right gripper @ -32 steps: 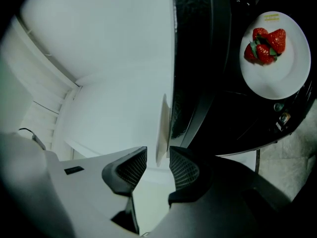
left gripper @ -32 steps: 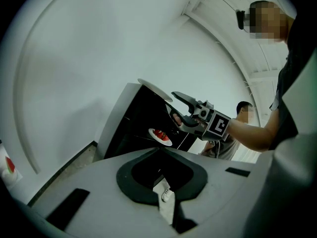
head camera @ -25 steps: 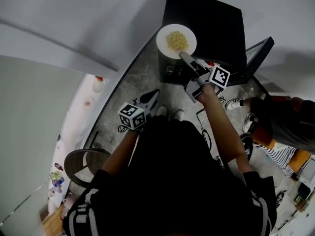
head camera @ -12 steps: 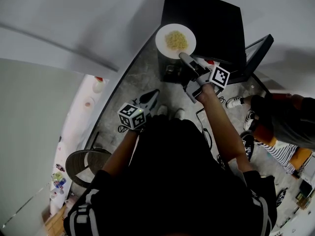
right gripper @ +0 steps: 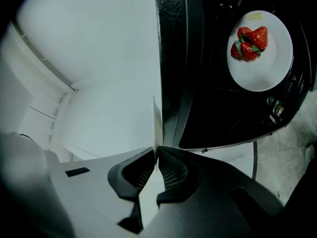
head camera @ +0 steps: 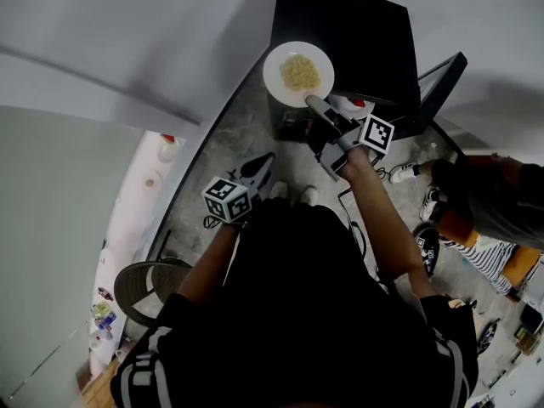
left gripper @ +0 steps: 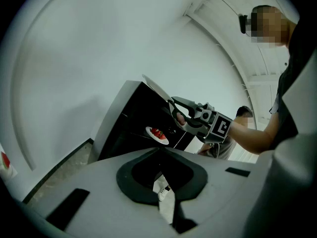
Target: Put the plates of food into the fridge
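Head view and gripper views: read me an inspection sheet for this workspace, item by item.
Surface: grey floor; black fridge, door open.
Job's things: plate of yellow food at the fridge's top front edge; strawberry plate in the open fridge.
Clutter: round chair by the wall.
Grippers: right gripper jaws have just been closing, now shut on the yellow-food plate's rim; left gripper shut, empty.
Cables: black cable on the floor.
Surroundings: white wall; another person at right.

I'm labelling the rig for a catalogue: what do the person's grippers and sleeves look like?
Both the left gripper and right gripper have grey bodies, dark-padded fingers and a white cube with black square markers. Black short sleeves, white-striped.
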